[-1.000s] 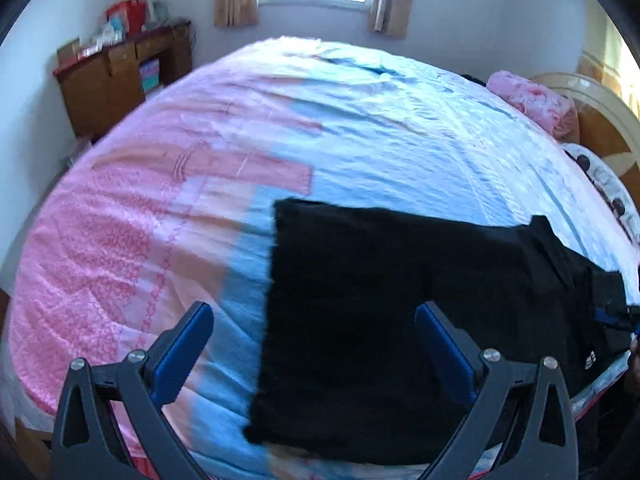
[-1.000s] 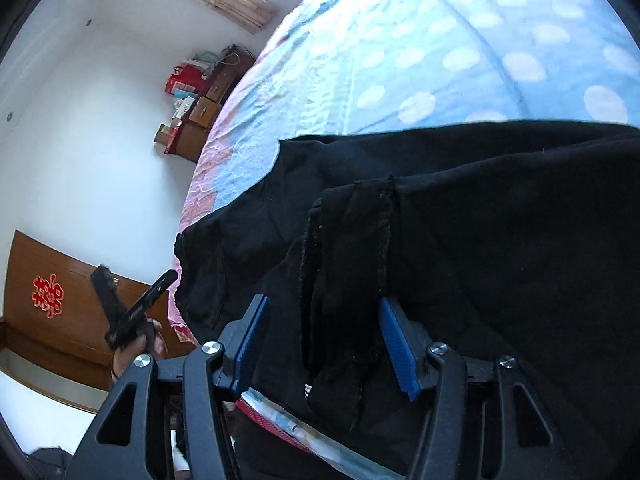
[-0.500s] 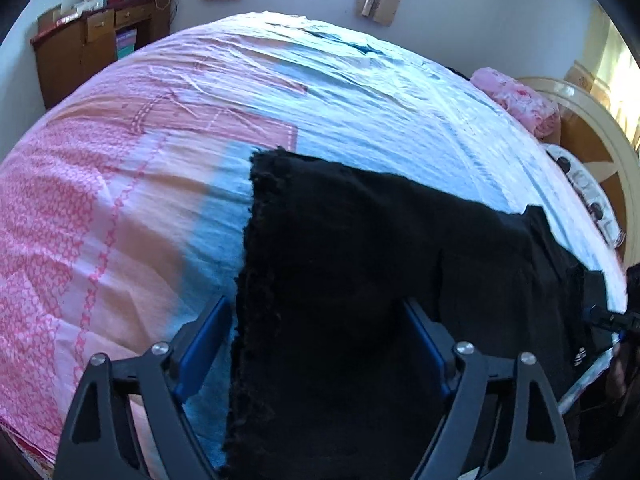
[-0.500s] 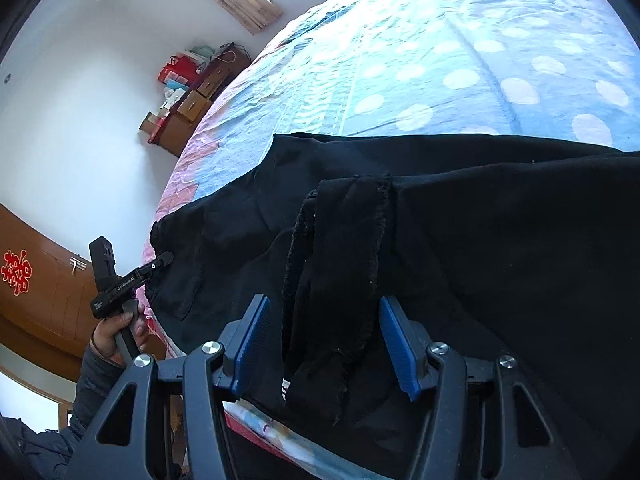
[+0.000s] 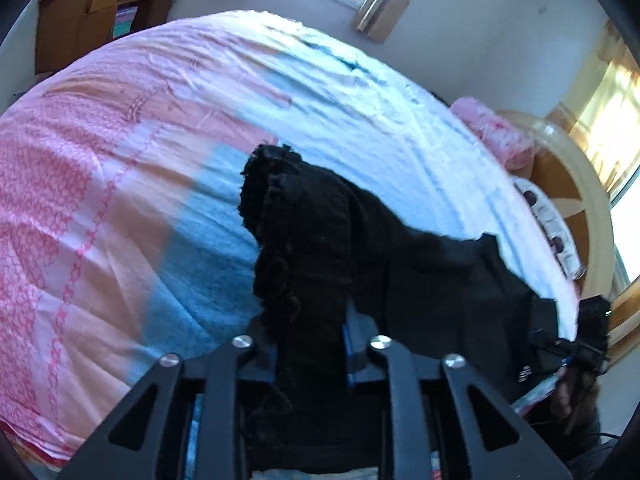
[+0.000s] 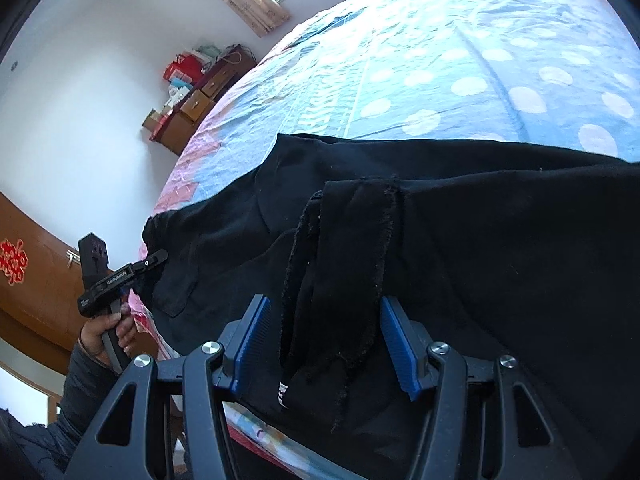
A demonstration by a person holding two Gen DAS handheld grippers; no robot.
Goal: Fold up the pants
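Note:
Black pants (image 5: 432,280) lie across the near edge of the bed. My left gripper (image 5: 310,344) is shut on the frayed leg hems (image 5: 288,216) and lifts them off the cover, so the fabric bunches upward. In the right wrist view the left gripper (image 6: 148,264) shows at the left, pinching that end of the pants (image 6: 500,240). My right gripper (image 6: 326,340) stands open, its blue pads on either side of a raised fold of the waist end (image 6: 352,248), not closed on it. The right gripper (image 5: 572,344) also shows at the far right of the left wrist view.
The bed cover (image 5: 120,200) is pink on the left and blue with white dots (image 6: 480,72) on the right. A wooden dresser (image 5: 92,12) stands by the far wall under a window. A pink pillow (image 5: 496,136) and the wooden headboard (image 5: 576,200) are at the right.
My left gripper moved in over the leg hems, shut on them and raised them from the bed. The right gripper stayed open around the waist fold, shifting only slightly.

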